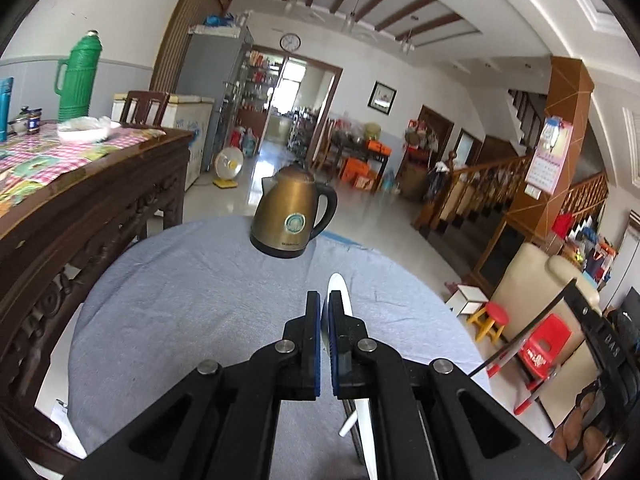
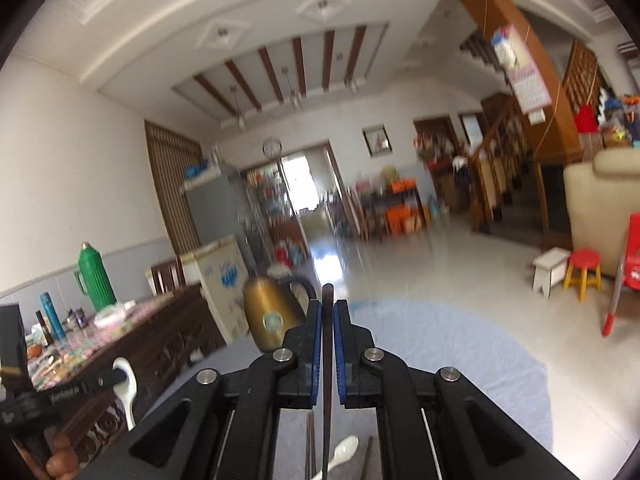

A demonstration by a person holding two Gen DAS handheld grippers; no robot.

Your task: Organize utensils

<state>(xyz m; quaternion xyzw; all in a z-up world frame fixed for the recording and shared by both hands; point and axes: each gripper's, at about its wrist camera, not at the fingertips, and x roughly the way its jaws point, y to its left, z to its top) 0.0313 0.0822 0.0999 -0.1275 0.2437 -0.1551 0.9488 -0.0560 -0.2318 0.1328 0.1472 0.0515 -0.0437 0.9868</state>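
White spoon [image 1: 338, 292] pinched edge-on in the left gripper [image 1: 325, 316], jaws pressed nearly together on it, bowl tip poking out past the pads. Dark chopstick [image 2: 327, 320] clamped between the right gripper [image 2: 327, 320] pads, its shaft running back under the jaws. Both are lifted clear of the table, likely so each utensil can be carried to its sorted spot. Another white spoon [image 2: 346, 450] and what look like more chopsticks [image 2: 310, 440] lie below on the grey cloth [image 1: 192, 304]; not yet sorted. Gold kettle [image 1: 294, 216] stands at the cloth's far edge. Carved wooden table [image 1: 80, 216] to the left with a checked cover and a green thermos [image 1: 78, 80]. Big tiled room beyond, staircase right; right view blurred.
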